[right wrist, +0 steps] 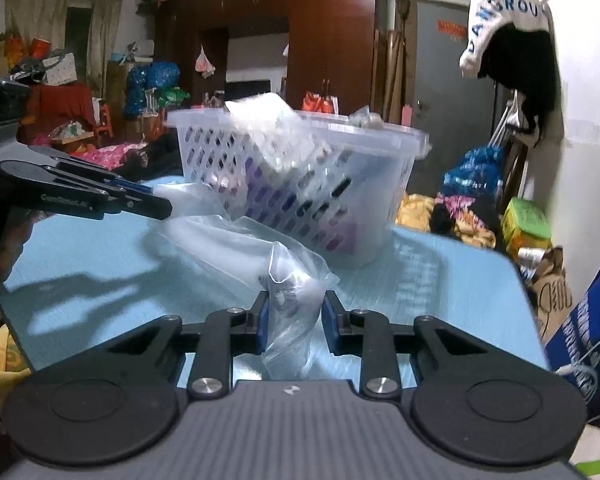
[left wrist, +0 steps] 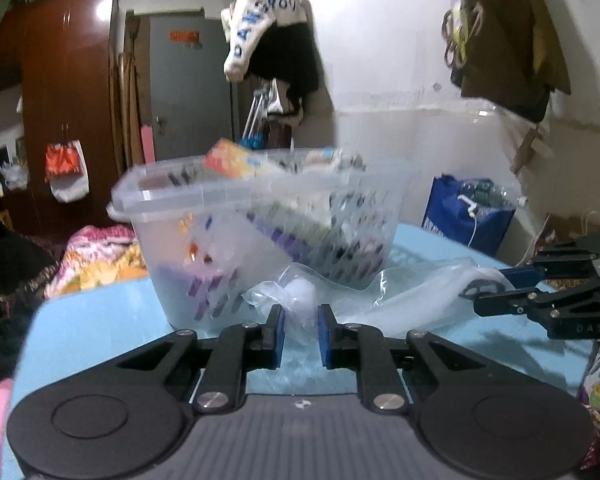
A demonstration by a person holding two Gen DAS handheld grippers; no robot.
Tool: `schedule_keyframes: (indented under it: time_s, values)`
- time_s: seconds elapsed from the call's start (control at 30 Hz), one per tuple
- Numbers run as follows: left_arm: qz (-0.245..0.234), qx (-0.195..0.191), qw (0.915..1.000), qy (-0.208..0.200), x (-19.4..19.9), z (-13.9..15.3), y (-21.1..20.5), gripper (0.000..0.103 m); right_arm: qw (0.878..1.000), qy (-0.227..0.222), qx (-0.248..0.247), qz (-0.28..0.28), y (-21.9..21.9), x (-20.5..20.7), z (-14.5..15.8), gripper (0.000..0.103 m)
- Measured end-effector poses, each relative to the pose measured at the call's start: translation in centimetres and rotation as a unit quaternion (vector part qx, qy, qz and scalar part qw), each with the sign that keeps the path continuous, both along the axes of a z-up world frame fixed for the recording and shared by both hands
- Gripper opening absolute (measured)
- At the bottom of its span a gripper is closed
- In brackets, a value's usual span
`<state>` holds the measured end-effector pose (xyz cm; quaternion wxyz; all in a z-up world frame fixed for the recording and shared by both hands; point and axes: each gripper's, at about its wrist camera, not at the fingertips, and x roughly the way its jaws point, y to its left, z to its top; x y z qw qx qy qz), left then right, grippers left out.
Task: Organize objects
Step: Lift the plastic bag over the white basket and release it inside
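Observation:
A clear plastic bag (left wrist: 384, 296) with small items inside lies on the light blue table (left wrist: 100, 324), in front of a clear perforated basket (left wrist: 260, 216) filled with packets. My left gripper (left wrist: 301, 326) holds one end of the bag between its blue pads. My right gripper (right wrist: 294, 318) holds the other end of the bag (right wrist: 288, 300). Each gripper shows in the other's view, the right one (left wrist: 500, 296) at the right, the left one (right wrist: 156, 204) at the left. The basket (right wrist: 300, 184) stands just behind the bag.
A blue shopping bag (left wrist: 466, 216) stands past the table's far right edge. Bedding (left wrist: 96, 256) lies left of the table. A wardrobe (left wrist: 64, 112), door and hanging clothes (left wrist: 268, 32) are behind. Boxes and bags (right wrist: 528, 232) crowd the right side.

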<state>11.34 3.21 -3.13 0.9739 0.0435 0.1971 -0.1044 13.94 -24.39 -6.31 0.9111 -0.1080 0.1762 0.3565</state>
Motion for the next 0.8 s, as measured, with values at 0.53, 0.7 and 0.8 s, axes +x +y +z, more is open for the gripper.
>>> schedule_keyframes:
  time_s: [0.53,0.7,0.8]
  values:
    - [0.058,0.035,0.9918,-0.108,3.2,13.0,0.6,0.021,0.992,-0.116,0.027,0.040,2.6,4.2,12.6,0.029]
    - [0.076,0.013,0.9920,-0.100,8.4,13.1,2.3,0.021,0.993,-0.110,0.017,0.044,4.8,8.8,13.4,0.029]
    - [0.093,0.005,0.9926,-0.078,11.7,11.9,3.1,0.021,0.995,-0.087,0.006,0.043,6.3,12.1,12.6,0.029]
